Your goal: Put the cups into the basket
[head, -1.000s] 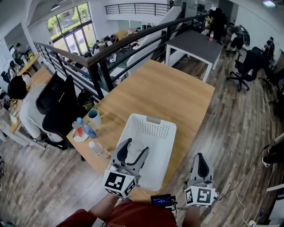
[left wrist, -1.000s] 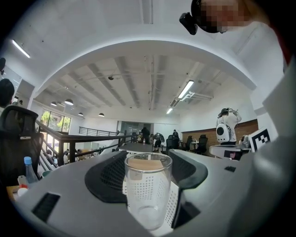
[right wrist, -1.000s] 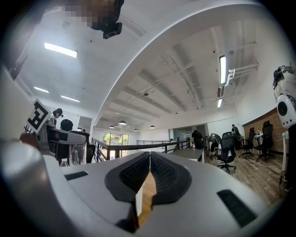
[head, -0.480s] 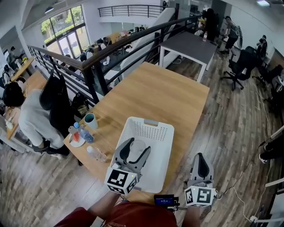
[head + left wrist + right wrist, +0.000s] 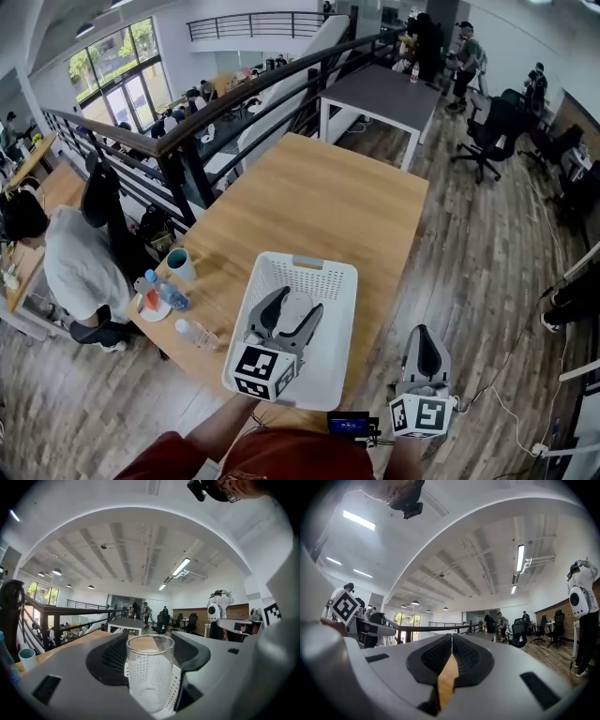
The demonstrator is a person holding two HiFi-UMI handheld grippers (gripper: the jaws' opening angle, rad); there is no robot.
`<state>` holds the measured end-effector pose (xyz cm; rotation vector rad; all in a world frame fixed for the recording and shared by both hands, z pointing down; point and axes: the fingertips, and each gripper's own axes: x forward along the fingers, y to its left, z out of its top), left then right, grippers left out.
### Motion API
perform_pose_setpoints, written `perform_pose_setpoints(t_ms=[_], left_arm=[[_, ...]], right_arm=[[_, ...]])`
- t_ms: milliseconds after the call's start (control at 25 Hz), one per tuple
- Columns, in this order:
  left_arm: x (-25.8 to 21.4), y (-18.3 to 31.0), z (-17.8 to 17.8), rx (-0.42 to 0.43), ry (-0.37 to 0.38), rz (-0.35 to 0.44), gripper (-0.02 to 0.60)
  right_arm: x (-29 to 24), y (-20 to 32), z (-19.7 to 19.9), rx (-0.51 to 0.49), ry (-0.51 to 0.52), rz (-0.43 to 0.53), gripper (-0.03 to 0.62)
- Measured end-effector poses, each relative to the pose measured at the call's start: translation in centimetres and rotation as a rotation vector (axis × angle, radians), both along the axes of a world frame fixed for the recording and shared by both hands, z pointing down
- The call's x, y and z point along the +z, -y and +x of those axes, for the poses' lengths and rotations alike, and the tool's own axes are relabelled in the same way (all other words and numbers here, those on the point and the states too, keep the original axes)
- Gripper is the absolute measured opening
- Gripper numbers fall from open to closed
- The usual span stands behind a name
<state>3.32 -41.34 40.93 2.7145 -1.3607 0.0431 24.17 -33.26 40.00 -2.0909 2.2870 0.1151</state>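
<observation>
Pinching a clear glass cup (image 5: 150, 672) upright in the jaws of the left gripper (image 5: 295, 305) over the white basket (image 5: 349, 319), likely for lowering without tipping. Resting the right gripper (image 5: 425, 349) beside the tabletop (image 5: 328, 206), jaws pressed together and empty, out of the way.

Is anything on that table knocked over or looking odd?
Yes: near the table's left edge, a blue-capped bottle lies across a small white plate, and a clear bottle lies on its side beside it. The teal cup stands upright.
</observation>
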Motion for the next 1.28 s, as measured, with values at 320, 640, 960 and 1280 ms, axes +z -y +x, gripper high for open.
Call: perform_pose_setpoints(t_ms=[320, 640, 960, 1280], left_arm=[[1.2, 1.8, 1.1, 0.038, 0.008, -0.029, 0.288], [3.7, 3.5, 2.7, 0.059, 0.048, -0.084, 0.288], [6.8, 4.9, 3.7, 0.042, 0.08, -0.161, 0.288], [9.8, 6.6, 4.4, 0.023, 0.135, -0.211, 0.288]], right_arm=[[0.1, 0.0, -0.5, 0.007, -0.005, -0.002, 0.011], [0.4, 0.2, -0.6, 0.007, 0.0, -0.008, 0.011], [0.6, 0.3, -0.9, 0.003, 0.007, -0.013, 0.011], [0.9, 0.6, -1.3, -0.011, 0.005, -0.016, 0.011]])
